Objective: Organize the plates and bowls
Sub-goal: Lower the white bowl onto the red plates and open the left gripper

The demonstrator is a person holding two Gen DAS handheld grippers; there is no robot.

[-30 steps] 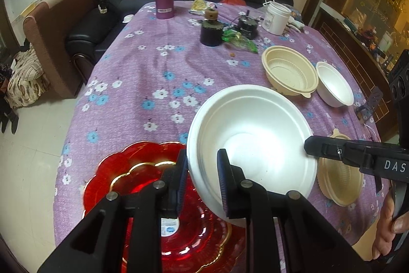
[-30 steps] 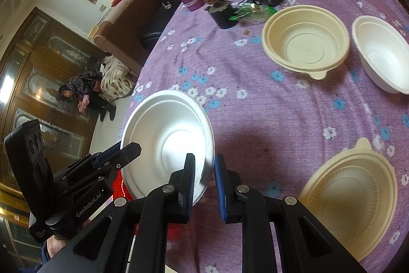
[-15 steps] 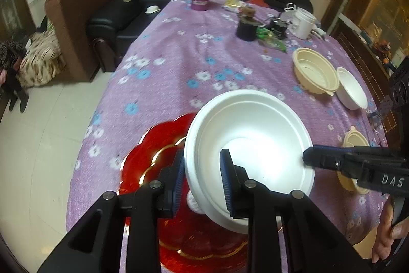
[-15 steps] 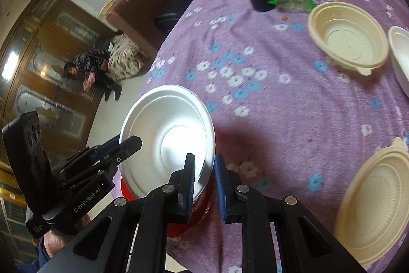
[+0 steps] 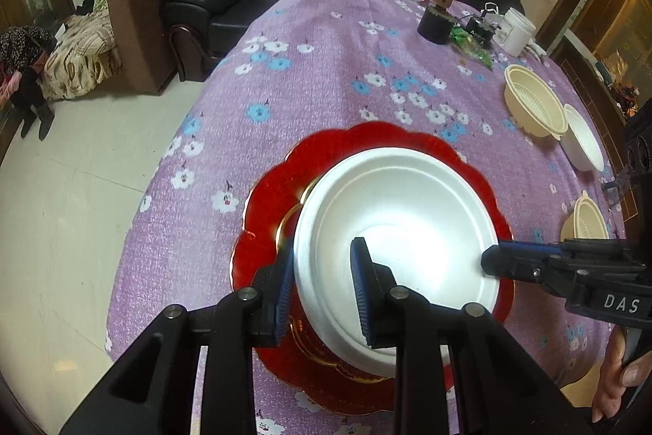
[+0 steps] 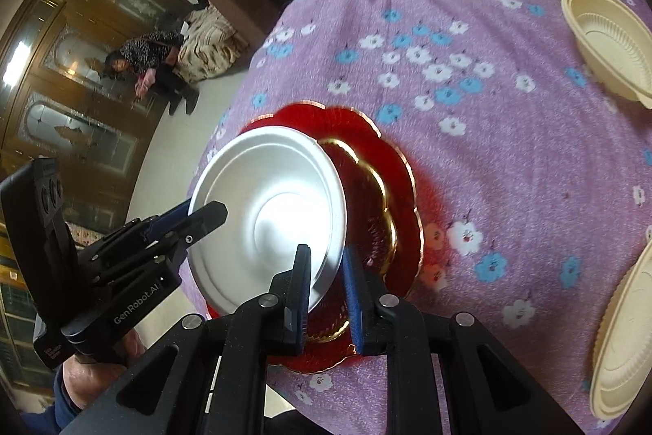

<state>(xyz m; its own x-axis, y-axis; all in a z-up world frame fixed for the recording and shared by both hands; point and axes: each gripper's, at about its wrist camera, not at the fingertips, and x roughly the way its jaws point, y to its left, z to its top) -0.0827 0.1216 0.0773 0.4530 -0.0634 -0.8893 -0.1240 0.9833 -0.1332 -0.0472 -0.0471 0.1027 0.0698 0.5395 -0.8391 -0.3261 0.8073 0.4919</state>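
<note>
Both grippers clamp the white foam bowl (image 5: pixel 401 219) by its rim: left gripper (image 5: pixel 322 288) on the near-left edge, right gripper (image 6: pixel 326 292) on the opposite edge, one finger inside and one outside each. Bowl sits tilted over the red scalloped plate (image 5: pixel 269 215) on the purple floral tablecloth (image 5: pixel 326 68); can't tell if it touches. Two cream bowls (image 6: pixel 603 39) and a smaller white bowl (image 5: pixel 582 143) sit well apart on the right.

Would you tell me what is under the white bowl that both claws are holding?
Under the white bowl lies the red scalloped plate with gold trim, on the purple floral tablecloth. The bowl covers the plate's centre, so whether they touch cannot be seen.
</note>
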